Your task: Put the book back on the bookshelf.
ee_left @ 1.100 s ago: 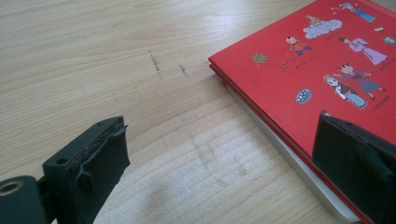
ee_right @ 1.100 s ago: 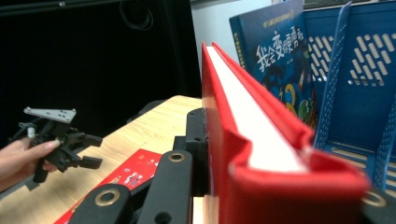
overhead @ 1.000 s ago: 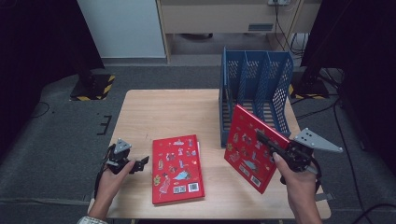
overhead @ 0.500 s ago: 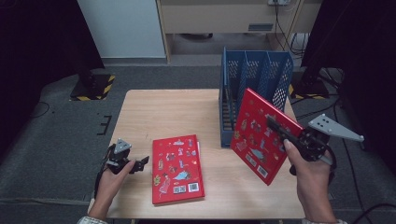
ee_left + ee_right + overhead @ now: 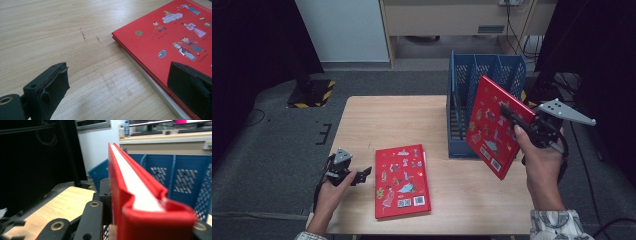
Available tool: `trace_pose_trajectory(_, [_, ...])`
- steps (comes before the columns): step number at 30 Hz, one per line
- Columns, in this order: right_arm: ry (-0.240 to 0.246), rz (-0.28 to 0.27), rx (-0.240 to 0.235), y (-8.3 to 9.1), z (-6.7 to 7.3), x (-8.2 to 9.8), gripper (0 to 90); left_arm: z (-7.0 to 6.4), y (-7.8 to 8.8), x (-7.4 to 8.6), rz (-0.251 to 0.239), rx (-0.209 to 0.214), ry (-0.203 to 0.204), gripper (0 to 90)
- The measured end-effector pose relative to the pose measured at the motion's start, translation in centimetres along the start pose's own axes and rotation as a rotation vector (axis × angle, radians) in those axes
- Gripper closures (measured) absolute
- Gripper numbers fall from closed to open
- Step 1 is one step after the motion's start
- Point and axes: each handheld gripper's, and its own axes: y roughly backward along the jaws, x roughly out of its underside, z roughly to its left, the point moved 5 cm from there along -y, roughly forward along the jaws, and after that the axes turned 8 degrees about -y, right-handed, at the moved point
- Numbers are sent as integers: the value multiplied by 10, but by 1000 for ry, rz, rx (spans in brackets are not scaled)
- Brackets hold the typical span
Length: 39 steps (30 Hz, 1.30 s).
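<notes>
Wooden table [image 5: 377,120], dark surroundings. Right gripper [image 5: 512,119] pinches the raised red book [image 5: 493,126], tilted in the air before the blue file rack [image 5: 486,75]. Left gripper [image 5: 360,175] rests with jaws spread beside the flat red book [image 5: 401,180]. Risk: the tilted book may catch a rack divider, or pivot in its edge grip.
</notes>
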Motion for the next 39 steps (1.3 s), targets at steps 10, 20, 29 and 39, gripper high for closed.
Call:
trace_pose_trajectory(10, [-9,-15,65,-22,-10,-6,797,0,2,0,-7,1,-1,30])
trace_pose_trajectory(20, [9,-31,124,-39,-18,-17,798,0,2,-1,-12,-3,2,30])
trace_pose_trajectory(29, [35,-35,187,-59,-28,-25,798,1,2,-1,-15,0,4,30])
trace_pose_trajectory(39, [33,-36,241,-88,-45,-30,798,0,2,-1,-9,2,-2,30])
